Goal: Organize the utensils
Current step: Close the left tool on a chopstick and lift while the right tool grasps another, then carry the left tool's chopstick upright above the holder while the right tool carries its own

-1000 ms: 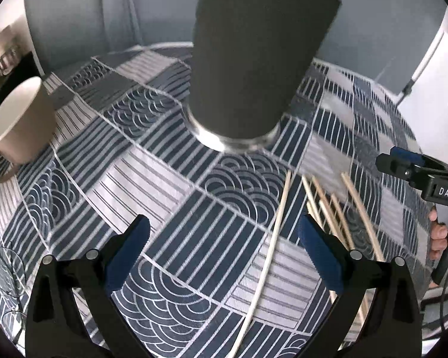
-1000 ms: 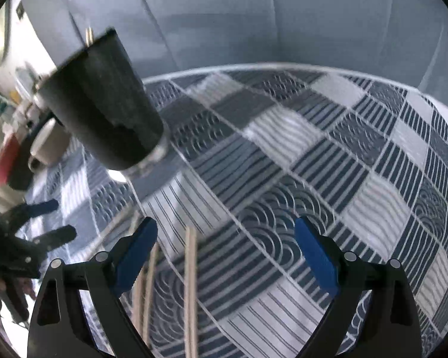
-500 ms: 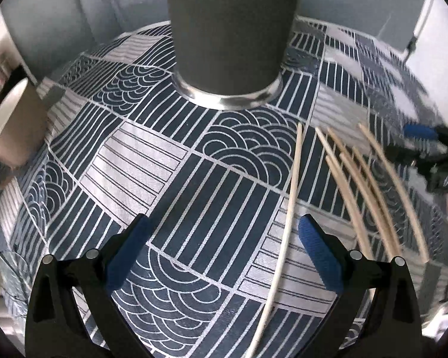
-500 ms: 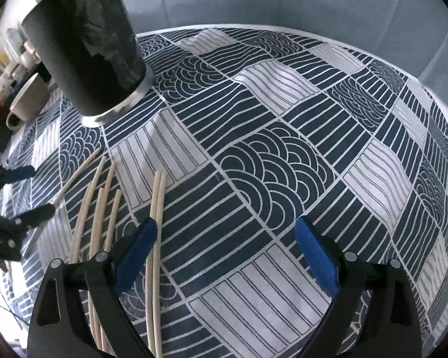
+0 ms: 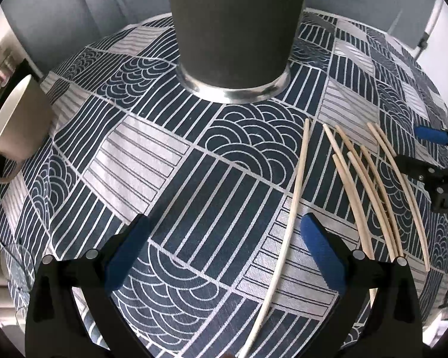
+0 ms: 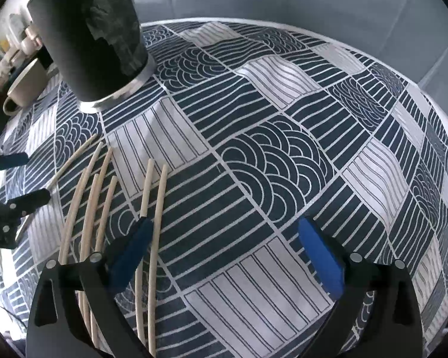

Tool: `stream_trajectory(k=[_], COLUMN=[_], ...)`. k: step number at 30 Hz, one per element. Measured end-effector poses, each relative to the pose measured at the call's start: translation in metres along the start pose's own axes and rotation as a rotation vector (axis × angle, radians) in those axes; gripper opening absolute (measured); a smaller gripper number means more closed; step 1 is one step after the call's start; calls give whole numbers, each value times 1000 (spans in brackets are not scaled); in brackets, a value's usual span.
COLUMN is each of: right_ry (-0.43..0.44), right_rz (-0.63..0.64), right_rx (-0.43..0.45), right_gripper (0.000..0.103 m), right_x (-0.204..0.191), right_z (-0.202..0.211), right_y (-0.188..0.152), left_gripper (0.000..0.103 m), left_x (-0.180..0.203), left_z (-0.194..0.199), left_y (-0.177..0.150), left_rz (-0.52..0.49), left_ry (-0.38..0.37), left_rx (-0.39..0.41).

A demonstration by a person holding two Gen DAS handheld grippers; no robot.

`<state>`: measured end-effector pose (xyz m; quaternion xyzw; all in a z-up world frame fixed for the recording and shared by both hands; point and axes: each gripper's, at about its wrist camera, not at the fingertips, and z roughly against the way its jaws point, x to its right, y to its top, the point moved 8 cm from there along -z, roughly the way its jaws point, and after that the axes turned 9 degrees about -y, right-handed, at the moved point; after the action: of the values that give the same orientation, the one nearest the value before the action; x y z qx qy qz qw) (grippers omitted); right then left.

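seven pale, slim wooden chopsticks [image 5: 355,185] lie loose beside the dark holder [image 5: 236,29]

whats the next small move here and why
Probably lower the open left gripper slightly rightward to straddle the lone chopstick beside its right finger. All the chopsticks lie flat on the tablecloth, none held, and the dark holder cup stands straight ahead.

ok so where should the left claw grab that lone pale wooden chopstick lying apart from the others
Grip the lone pale wooden chopstick near mid-length, from above, the open left claw straddling it crosswise. It lies flat on the patterned blue tablecloth, with a clear gap to the other chopsticks.
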<state>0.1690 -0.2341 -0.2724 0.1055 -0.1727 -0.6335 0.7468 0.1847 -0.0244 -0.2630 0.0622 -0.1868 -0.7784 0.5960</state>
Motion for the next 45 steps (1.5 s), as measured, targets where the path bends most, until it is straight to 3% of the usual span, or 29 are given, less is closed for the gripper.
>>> stream_trajectory(k=[3,4,5,6,7,8,9,10,16,20,25,31,45], right_ry=[3,6,9,11,11,7,-3,-12,-16,58,134,169,223], right_rz=[11,21,25,26,27,30,38,40,-35,-123,-222,-244,-178], right_rx=[-19,-15,-12,-10,-13,-20,-24,-24,-61,-110,-109,-38,179], right_gripper=[89,80,63,40,31,16,12,9,4,4,4,4,4], right_x=[0,0,0,1,3,6,9,11,35,44,55,64,53], right_z=[1,3,6,10,12,14,14,15,13,13,24,50,125], right_y=[0,0,0,-1,-2,-3,-6,-7,-13,-14,-8,24,138], left_gripper=[96,90,86,72,53,43,22,8,5,5,4,4,5], left_x=[-1,0,2,3,3,3,0,-5,-33,-35,-49,-70,-92], left_z=[0,1,2,6,9,11,14,15,22,23,29,52,129], left_y=[-1,-2,-2,-1,-1,-2,-4,-5,-22,-25,-22,-5,80], left_rz=[5,-5,-14,-25,-30,-33,-32,-21,83,79,124,169,169], left_ry=[-3,-9,-15,-23,-26,-28,-30,-27,-96,-88,-54,-47,3], left_rx=[-11,-15,-18,-24,-28,-34,-42,-47,-69,-112,-130,-100,67])
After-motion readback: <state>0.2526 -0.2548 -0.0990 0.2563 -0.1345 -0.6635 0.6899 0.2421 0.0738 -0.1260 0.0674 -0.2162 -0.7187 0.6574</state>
